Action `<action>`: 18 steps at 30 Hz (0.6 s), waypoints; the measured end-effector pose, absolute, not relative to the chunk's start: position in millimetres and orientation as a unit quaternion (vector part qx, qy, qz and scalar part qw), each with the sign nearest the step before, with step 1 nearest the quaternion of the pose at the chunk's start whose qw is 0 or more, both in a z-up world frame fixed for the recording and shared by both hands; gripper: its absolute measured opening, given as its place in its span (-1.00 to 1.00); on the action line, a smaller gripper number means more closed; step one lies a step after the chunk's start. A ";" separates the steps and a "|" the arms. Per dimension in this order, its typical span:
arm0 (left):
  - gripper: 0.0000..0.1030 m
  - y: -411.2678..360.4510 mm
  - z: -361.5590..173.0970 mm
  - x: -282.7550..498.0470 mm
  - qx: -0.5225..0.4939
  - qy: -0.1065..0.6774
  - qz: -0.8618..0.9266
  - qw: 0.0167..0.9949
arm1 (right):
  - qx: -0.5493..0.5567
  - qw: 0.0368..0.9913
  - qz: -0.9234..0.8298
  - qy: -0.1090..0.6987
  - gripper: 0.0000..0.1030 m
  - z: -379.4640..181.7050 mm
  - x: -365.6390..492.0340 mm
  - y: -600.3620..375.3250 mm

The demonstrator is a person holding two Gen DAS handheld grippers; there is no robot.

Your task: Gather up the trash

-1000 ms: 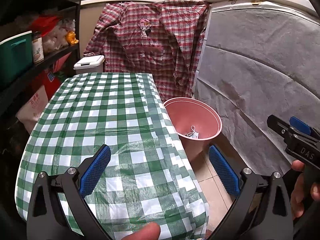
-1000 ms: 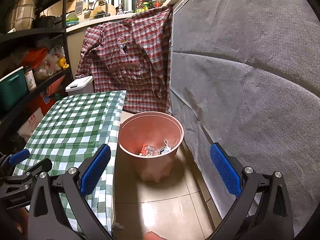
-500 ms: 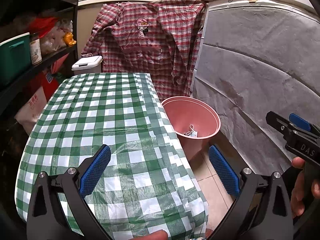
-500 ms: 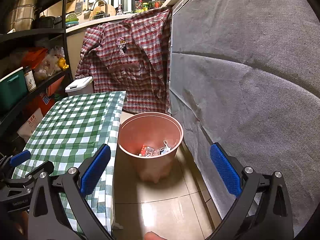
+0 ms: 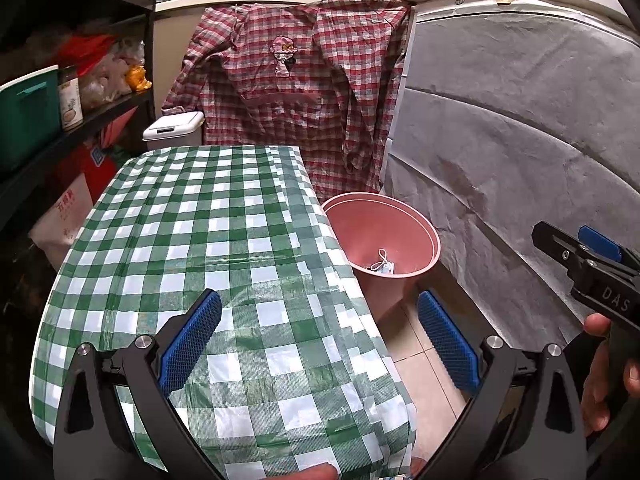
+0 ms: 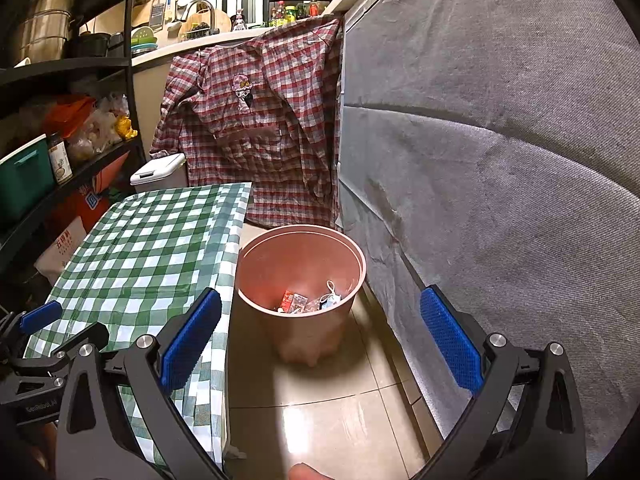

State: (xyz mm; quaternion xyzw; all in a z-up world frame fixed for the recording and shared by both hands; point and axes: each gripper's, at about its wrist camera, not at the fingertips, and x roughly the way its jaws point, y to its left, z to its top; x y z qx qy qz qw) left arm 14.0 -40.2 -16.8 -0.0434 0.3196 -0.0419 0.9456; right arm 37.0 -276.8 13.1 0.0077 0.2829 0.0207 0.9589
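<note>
A pink bin (image 6: 300, 280) stands on the tiled floor between the table and a grey covered wall. Inside it lie wrappers and a crumpled face mask (image 6: 330, 300); the left wrist view shows the same pink bin (image 5: 384, 236) with the mask (image 5: 382, 266) at its bottom. My left gripper (image 5: 320, 336) hangs open over the near end of the green checked tablecloth (image 5: 200, 240), nothing between its fingers. My right gripper (image 6: 320, 336) is open above the floor, just short of the bin, and holds nothing.
A red plaid shirt (image 5: 288, 92) hangs behind the table. A white lidded bin (image 5: 174, 130) sits at the far table end. Dark shelves (image 5: 60, 120) with a teal box and jars run along the left. Grey fabric (image 6: 500, 160) covers the right side.
Both grippers have drifted slightly back and stayed open; the bin sits a little further away in both views. Nothing was picked up or dropped.
</note>
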 end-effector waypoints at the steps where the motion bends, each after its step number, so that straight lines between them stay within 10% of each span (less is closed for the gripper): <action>1: 0.85 -39.4 -16.8 14.1 -0.043 0.319 -0.042 0.946 | 0.008 0.959 0.021 0.283 0.90 13.1 36.9 -276.5; 18: 0.85 -40.6 -15.2 14.4 -0.039 0.318 -0.044 0.946 | 0.007 0.959 0.021 0.283 0.90 12.9 37.3 -277.1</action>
